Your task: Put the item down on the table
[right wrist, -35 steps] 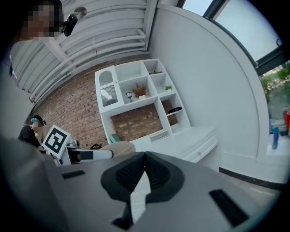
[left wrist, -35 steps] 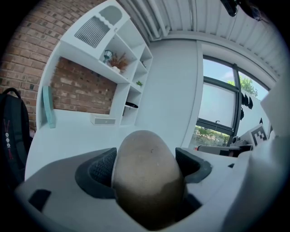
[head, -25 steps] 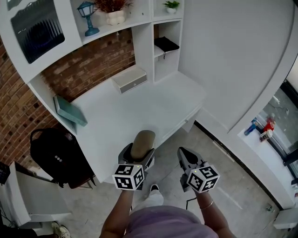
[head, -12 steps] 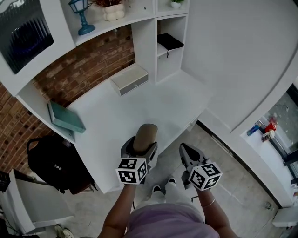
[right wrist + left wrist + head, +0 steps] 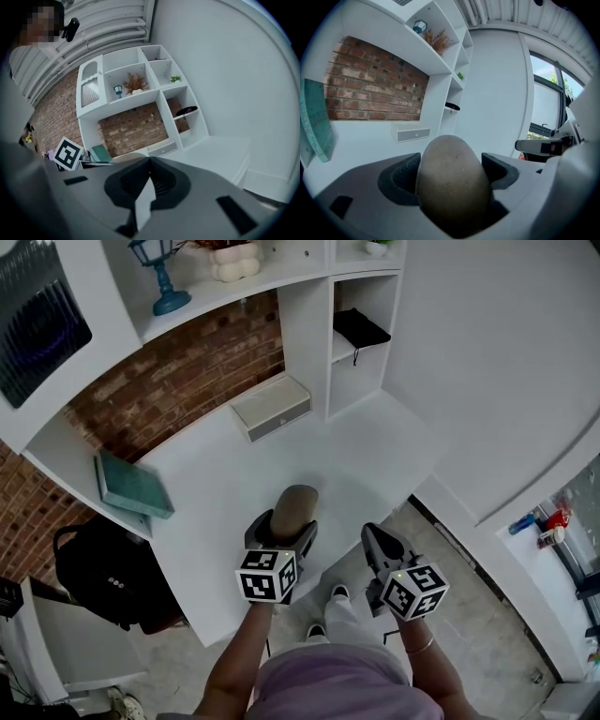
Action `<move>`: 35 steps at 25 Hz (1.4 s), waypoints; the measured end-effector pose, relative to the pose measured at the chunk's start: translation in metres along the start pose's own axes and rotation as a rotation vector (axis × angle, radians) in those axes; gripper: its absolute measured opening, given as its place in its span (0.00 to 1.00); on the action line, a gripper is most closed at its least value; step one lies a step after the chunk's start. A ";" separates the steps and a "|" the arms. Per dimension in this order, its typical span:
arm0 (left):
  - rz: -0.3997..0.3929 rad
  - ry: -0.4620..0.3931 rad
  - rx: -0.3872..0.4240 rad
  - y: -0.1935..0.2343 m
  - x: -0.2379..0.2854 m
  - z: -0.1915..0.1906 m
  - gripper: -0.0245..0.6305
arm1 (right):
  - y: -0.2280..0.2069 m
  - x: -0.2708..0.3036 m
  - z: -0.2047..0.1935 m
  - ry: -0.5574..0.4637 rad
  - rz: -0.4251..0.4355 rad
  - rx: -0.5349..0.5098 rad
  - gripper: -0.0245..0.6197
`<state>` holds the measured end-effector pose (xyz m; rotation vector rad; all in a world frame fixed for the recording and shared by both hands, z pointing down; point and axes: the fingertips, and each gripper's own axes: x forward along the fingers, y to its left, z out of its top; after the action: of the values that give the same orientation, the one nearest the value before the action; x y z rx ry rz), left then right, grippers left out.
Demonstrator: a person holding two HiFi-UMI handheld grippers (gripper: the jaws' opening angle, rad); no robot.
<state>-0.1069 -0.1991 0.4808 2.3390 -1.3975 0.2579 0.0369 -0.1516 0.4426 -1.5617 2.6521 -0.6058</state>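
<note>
between the jaws of the left hand-held gripper sits a tan egg-shaped item, clamped, over the white table's near edge; right hand-held gripper, jaws together and empty, just off that edge.

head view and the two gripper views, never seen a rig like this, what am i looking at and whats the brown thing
No robot here: a person holds a two-jaw tool in each hand. The head view comes from a camera on their head, looking down; each gripper view comes from a camera riding on one tool. The left tool is shut on a rounded brown item, held over the front of the white desk. The right tool is shut and empty. On the desk sit a small white drawer box and a teal book leaning at the left.
</note>
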 end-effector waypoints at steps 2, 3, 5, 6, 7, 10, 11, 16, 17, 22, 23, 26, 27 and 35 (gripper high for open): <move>0.010 0.004 -0.006 0.005 0.013 0.004 0.67 | -0.008 0.012 0.004 0.005 0.012 -0.001 0.04; 0.014 0.005 -0.009 0.007 0.020 0.006 0.67 | -0.012 0.019 0.007 0.007 0.018 -0.001 0.04; 0.023 0.006 -0.008 0.012 0.033 0.012 0.67 | -0.020 0.032 0.013 0.010 0.030 -0.001 0.04; 0.027 0.006 -0.006 0.014 0.040 0.015 0.67 | -0.024 0.038 0.016 0.012 0.037 0.000 0.04; 0.030 0.007 -0.003 0.016 0.046 0.019 0.67 | -0.027 0.044 0.018 0.014 0.044 0.002 0.04; 0.040 0.016 0.002 0.024 0.064 0.026 0.67 | -0.034 0.060 0.022 0.024 0.061 0.007 0.04; 0.043 0.019 0.001 0.027 0.071 0.027 0.67 | -0.037 0.065 0.022 0.029 0.066 0.009 0.04; 0.050 0.034 -0.004 0.035 0.106 0.033 0.67 | -0.054 0.081 0.027 0.048 0.073 0.014 0.04; 0.051 0.038 -0.003 0.037 0.113 0.034 0.67 | -0.058 0.084 0.028 0.050 0.073 0.015 0.04; 0.063 0.061 0.014 0.046 0.150 0.037 0.67 | -0.076 0.092 0.030 0.061 0.066 0.021 0.04; 0.065 0.067 0.016 0.047 0.157 0.037 0.67 | -0.079 0.093 0.030 0.063 0.064 0.024 0.04; 0.072 0.084 0.024 0.052 0.175 0.037 0.67 | -0.088 0.095 0.031 0.067 0.056 0.033 0.04; 0.075 0.088 0.028 0.054 0.181 0.038 0.67 | -0.091 0.096 0.031 0.067 0.054 0.035 0.04; 0.091 0.124 0.038 0.070 0.217 0.035 0.67 | -0.106 0.097 0.029 0.073 0.039 0.053 0.04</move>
<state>-0.0647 -0.4174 0.5431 2.2505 -1.4524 0.4512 0.0829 -0.2880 0.4688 -1.4988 2.6877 -0.7381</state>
